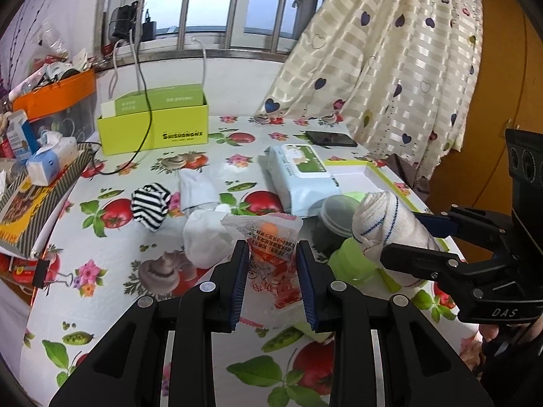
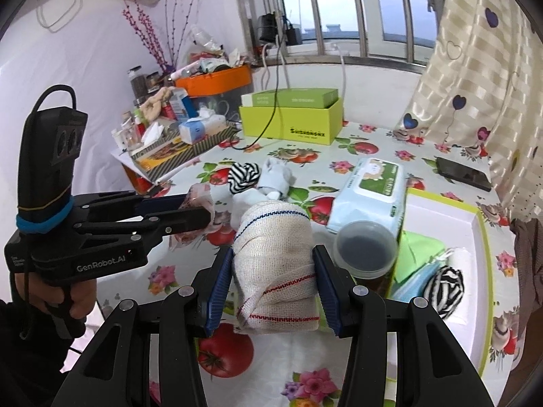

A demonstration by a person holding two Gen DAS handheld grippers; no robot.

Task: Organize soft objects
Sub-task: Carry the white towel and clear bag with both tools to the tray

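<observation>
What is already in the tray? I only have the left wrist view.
Observer: A striped sock lies at the near end of the tray.
Operator: Does the right gripper have the roll on both sides?
Observer: Yes. The right gripper has a blue pad pressed on each side of the roll.
</observation>
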